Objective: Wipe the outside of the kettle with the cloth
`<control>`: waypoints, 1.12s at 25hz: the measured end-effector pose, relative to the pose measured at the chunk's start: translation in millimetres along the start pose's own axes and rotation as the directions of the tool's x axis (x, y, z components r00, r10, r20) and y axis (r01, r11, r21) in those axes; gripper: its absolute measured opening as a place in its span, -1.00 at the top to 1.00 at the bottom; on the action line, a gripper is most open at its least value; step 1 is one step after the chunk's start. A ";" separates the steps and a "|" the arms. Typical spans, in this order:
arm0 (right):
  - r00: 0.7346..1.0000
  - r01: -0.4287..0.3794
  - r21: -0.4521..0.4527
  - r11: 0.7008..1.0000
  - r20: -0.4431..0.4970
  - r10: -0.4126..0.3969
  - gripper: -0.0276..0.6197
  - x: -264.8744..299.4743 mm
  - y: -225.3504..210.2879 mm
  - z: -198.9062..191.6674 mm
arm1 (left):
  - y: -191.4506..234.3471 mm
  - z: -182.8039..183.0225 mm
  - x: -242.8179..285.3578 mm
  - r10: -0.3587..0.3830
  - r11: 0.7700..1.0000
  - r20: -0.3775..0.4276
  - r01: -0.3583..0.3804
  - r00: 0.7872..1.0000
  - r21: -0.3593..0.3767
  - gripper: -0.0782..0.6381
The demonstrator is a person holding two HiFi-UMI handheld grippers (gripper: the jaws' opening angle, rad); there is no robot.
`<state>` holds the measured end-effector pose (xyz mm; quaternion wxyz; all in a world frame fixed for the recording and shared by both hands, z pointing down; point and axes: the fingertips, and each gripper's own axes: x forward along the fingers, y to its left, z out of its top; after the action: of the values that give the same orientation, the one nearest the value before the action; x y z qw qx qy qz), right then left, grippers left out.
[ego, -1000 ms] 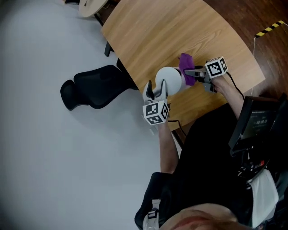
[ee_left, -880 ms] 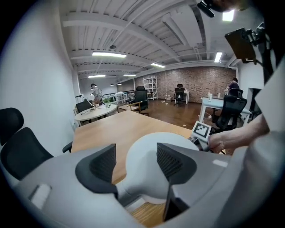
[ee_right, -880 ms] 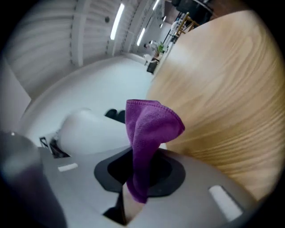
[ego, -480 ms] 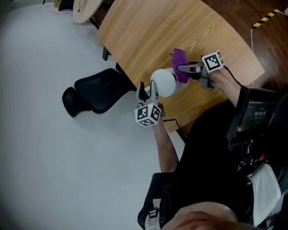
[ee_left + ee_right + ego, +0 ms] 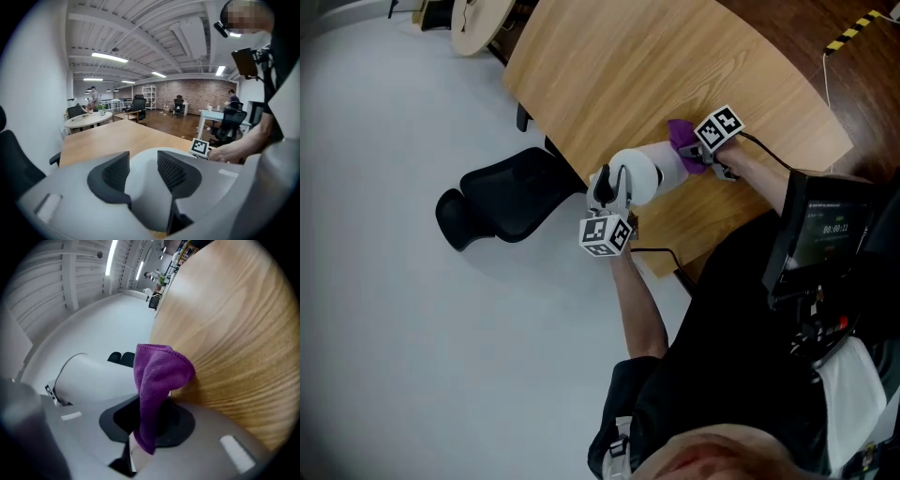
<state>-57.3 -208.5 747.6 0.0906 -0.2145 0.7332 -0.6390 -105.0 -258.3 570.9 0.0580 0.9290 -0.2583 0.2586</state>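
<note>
The step in hand is bracing the kettle [image 5: 642, 173], which stands near the front edge of the wooden table [image 5: 628, 66] with the 2 grippers on either side of it. The left gripper [image 5: 143, 173] has just been closing its jaws. A white part of the kettle, probably the handle, fills the gap with both pads against it, so the kettle is judged held. The right gripper [image 5: 150, 420] is clamped on the purple cloth [image 5: 157, 376], whose free fold stands up beyond the jaws beside the kettle's white wall. The next move calls for pressing that fold to the wall and sweeping it round the body, while the left grip stops the kettle from turning or sliding toward the edge. Only the head view shows the layout: cloth on the kettle's far-right side, left gripper on its near side. Only the gripper views show pad contact. No view settles whether the cloth touches the kettle.
</note>
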 end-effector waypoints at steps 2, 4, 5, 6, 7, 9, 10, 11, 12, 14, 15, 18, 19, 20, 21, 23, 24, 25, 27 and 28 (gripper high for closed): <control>0.999 0.011 -0.015 1.000 -0.032 -0.011 0.71 8.4 0.4 -13.0 | 7.0 -3.1 -2.6 -0.095 0.995 -0.002 0.095 0.995 0.034 0.52; 1.000 -0.009 -0.025 1.000 -0.025 0.008 0.71 8.2 9.4 -20.1 | 13.3 -1.8 -7.1 -0.082 0.996 -0.012 0.082 0.997 0.022 0.54; 0.999 -0.047 -0.036 0.998 0.014 0.048 0.71 0.7 24.1 -15.3 | 15.5 2.8 -9.9 -0.026 1.000 -0.009 0.026 1.000 -0.006 0.57; 0.989 -0.121 -0.051 0.991 0.080 0.125 0.70 -12.4 49.3 -3.6 | 16.3 8.6 -12.6 0.041 0.998 -0.004 -0.041 0.999 -0.045 0.56; 0.957 -0.232 -0.075 0.970 0.163 0.241 0.70 -29.2 84.8 12.4 | 15.7 13.6 -14.8 0.103 0.991 -0.004 -0.103 0.995 -0.086 0.56; 0.821 -0.465 -0.180 0.867 0.279 0.498 0.71 -61.6 164.9 42.3 | 11.8 16.2 -14.5 0.178 0.975 -0.029 -0.180 0.984 -0.132 0.54; 0.767 -0.525 -0.246 0.815 0.279 0.578 0.71 -69.8 194.3 50.7 | 10.1 14.6 -11.7 0.200 0.971 -0.051 -0.205 0.978 -0.125 0.50; 0.750 -0.547 -0.274 0.791 0.260 0.608 0.71 -68.9 207.5 52.3 | 8.5 12.7 -8.7 0.216 0.969 -0.074 -0.223 0.974 -0.104 0.49; 0.762 -0.548 -0.246 0.800 0.247 0.598 0.70 -60.2 203.1 48.4 | 6.7 11.0 -6.5 0.222 0.970 -0.095 -0.230 0.970 -0.075 0.49; 0.820 -0.501 -0.118 0.857 0.250 0.514 0.71 -37.3 162.5 39.4 | 2.2 9.3 -3.3 0.210 0.977 -0.120 -0.214 0.970 -0.023 0.51; 0.861 -0.441 -0.077 0.894 0.244 0.446 0.71 -27.4 134.7 37.4 | 0.4 9.1 -1.5 0.197 0.980 -0.122 -0.200 0.973 -0.009 0.51; 0.966 -0.204 0.029 0.979 0.167 0.196 0.71 6.3 40.6 24.3 | 1.5 6.3 -0.6 0.146 0.989 -0.121 -0.146 0.982 0.007 0.53; 0.981 -0.148 0.064 0.987 0.138 0.138 0.71 17.2 17.1 17.7 | 3.8 5.1 -2.2 0.123 0.992 -0.122 -0.122 0.985 0.016 0.54; 0.988 -0.110 0.092 0.990 0.117 0.099 0.71 25.6 2.1 11.0 | 5.7 4.0 -4.1 0.094 0.995 -0.124 -0.091 0.988 0.030 0.55; 0.992 -0.087 0.108 0.990 0.104 0.076 0.71 30.0 -4.5 4.5 | 5.7 2.8 -5.5 0.057 0.998 -0.125 -0.052 0.990 0.045 0.56; 0.996 -0.055 0.099 0.994 0.081 0.047 0.73 29.8 -2.9 -13.0 | -1.9 -2.2 -8.6 -0.035 0.996 -0.132 0.046 0.991 0.075 0.56; 0.997 -0.046 0.087 0.995 0.062 0.040 0.73 29.7 -1.1 -24.5 | -6.2 -5.6 -11.7 -0.077 0.992 -0.135 0.089 0.988 0.085 0.56; 0.998 -0.046 0.083 0.995 0.040 0.043 0.73 30.1 -0.1 -36.0 | -8.0 -8.2 -15.3 -0.101 0.990 -0.133 0.113 0.986 0.086 0.54; 0.998 -0.060 0.082 0.995 0.008 0.059 0.72 26.1 4.1 -51.5 | -3.0 -8.1 -21.5 -0.066 0.996 -0.114 0.073 0.991 0.056 0.56; 0.997 -0.073 0.069 0.995 0.020 0.072 0.72 19.6 12.5 -52.3 | 1.3 -6.3 -24.7 -0.014 1.000 -0.105 0.017 0.994 0.024 0.59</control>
<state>-98.5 -168.8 746.9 0.1275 -0.1902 0.7170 -0.6584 -126.6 -246.8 563.7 0.0617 0.9168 -0.2445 0.3096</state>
